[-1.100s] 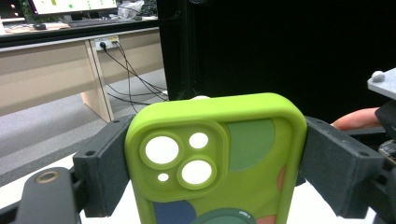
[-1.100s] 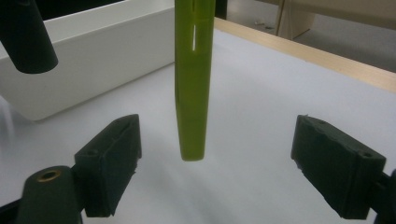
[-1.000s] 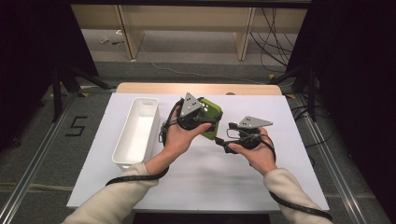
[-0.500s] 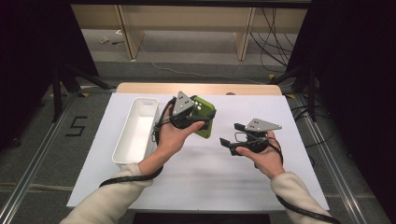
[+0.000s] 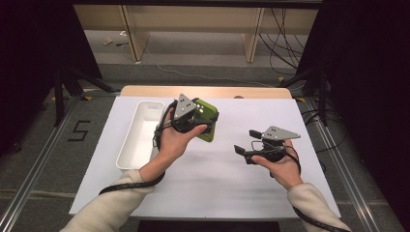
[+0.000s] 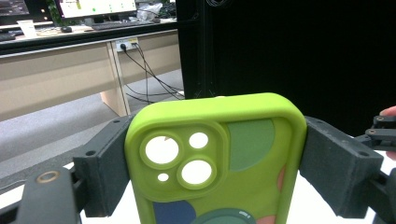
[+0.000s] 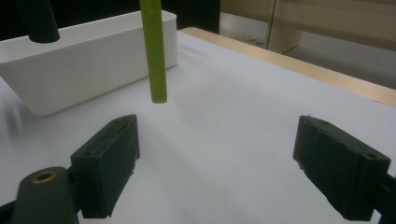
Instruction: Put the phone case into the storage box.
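A lime-green phone case (image 6: 219, 154) with camera cut-outs and coloured patches is held above the table. My left gripper (image 6: 215, 172) is shut on its two long sides. In the high view the left gripper (image 5: 202, 121) holds the phone case (image 5: 210, 129) tilted, just right of the white tray (image 5: 126, 153). My right gripper (image 5: 244, 151) hovers to the right of the case, apart from it. Its jaws stand wide open with nothing between them. The right gripper view has the open right gripper (image 7: 224, 168) low over the white table and the case edge-on (image 7: 155, 51) ahead.
The long white tray (image 7: 84, 60) looks empty and lies along the left of the white table (image 5: 212, 188). A wooden strip (image 5: 208, 92) edges the far side. Floor rails, desk legs and cables lie beyond. Dark curtains flank both sides.
My left gripper has carried the phone case a little to the left, toward the tray. The right gripper has drifted slightly right, so the gap between it and the case has widened.
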A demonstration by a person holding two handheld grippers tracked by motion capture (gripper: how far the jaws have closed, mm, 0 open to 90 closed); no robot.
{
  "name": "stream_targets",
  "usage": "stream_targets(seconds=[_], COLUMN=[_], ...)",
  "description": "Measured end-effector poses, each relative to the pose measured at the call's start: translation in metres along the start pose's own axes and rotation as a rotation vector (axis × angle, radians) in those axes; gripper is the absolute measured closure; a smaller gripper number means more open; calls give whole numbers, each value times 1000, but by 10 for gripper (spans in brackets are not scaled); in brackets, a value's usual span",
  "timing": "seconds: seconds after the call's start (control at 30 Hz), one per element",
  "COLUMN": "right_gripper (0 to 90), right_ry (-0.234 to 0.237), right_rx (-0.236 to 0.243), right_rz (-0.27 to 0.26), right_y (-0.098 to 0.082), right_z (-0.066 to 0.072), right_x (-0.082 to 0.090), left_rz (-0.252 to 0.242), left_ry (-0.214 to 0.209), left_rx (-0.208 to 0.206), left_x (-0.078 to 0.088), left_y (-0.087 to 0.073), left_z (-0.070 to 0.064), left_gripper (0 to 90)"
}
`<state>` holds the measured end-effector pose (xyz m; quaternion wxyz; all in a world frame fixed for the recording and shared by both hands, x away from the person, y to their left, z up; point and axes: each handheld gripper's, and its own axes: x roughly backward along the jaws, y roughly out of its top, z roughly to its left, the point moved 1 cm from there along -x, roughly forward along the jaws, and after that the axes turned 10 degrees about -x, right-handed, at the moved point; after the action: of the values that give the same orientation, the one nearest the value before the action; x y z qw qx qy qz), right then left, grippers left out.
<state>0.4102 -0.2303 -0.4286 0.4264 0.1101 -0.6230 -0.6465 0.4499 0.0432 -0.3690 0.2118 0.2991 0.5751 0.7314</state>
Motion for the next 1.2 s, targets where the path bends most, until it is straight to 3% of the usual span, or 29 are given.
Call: stream_targets(seconds=[1.2], right_gripper=[157], right_ry=[-29], right_rx=[-5], right_rz=[-23], right_y=[-9], right_z=[-4], right_x=[24], left_rz=[4], left_ry=[74], left_rx=[0], left_x=[20], left_y=[-1], left_z=[25], left_gripper=[161])
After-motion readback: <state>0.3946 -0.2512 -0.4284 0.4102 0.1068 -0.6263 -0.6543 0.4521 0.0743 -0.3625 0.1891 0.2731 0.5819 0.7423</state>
